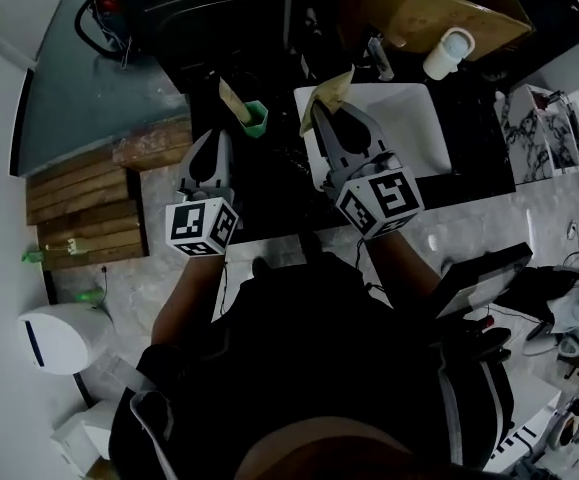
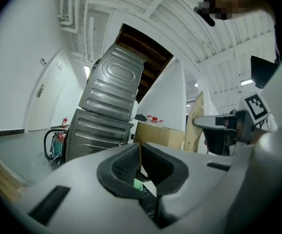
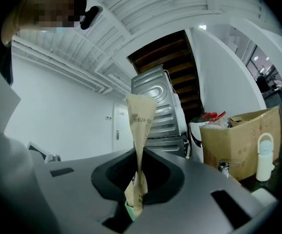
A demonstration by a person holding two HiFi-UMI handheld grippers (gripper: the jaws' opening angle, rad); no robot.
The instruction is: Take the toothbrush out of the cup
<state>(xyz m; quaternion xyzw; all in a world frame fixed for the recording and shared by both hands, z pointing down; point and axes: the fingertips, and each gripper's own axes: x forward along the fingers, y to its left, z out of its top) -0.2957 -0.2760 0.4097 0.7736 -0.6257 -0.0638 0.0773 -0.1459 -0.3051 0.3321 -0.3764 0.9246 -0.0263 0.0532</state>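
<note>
Grey right gripper (image 3: 140, 173) on paper-sleeved toothbrush (image 3: 141, 121)

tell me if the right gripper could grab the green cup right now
Probably not. The right gripper is shut on a paper packet, so its jaws are taken. The green cup sits off to its left, nearer the left gripper.

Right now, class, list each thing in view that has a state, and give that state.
left tongs: closed on the second packet's thin edge
right tongs: closed on the toothbrush
toothbrush: paper-wrapped, upright, out of the cup
second packet: standing in the cup
cup: holding the second packet
</note>
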